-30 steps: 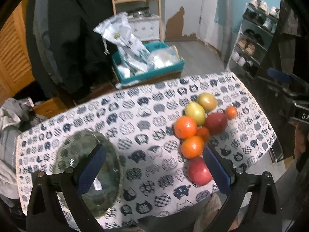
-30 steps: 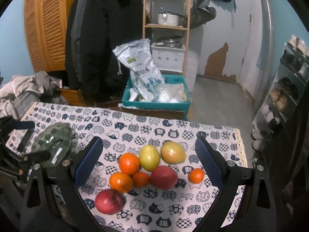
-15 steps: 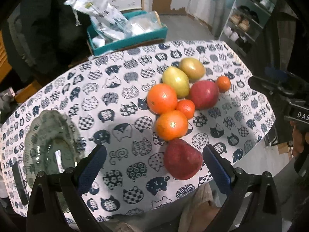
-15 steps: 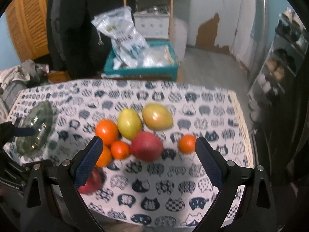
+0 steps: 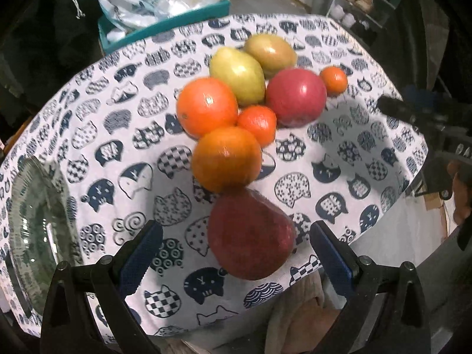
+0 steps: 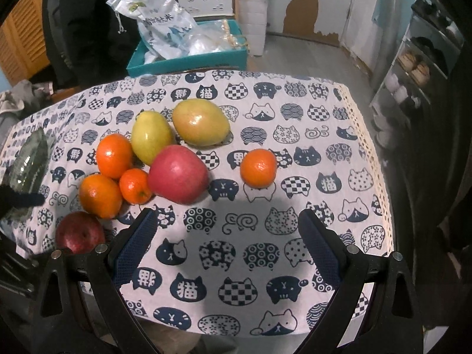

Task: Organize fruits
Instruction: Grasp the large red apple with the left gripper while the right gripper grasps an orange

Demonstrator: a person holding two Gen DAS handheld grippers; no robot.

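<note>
A cluster of fruit lies on a cat-print tablecloth (image 5: 324,177). My left gripper (image 5: 236,253) is open, its blue fingers on either side of a dark red apple (image 5: 250,236) at the near edge. Behind that apple sit two oranges (image 5: 225,159), a small tangerine (image 5: 257,121), a lighter red apple (image 5: 295,97), two yellow-green mangoes (image 5: 237,75) and a lone tangerine (image 5: 333,79). A green glass plate (image 5: 32,227) rests at the left. My right gripper (image 6: 225,244) is open over bare cloth, short of the red apple (image 6: 177,174) and the lone tangerine (image 6: 258,168).
A teal crate (image 6: 188,59) with plastic bags stands on the floor behind the table. A shoe rack (image 6: 421,67) is at the right. The table's right edge (image 6: 380,159) drops to the floor. The right gripper's body and a hand (image 5: 460,188) appear at the left wrist view's right side.
Both grippers have moved in closer and lower over the table. The left one has shifted right from above the plate until the dark red apple sits between its open fingers.
</note>
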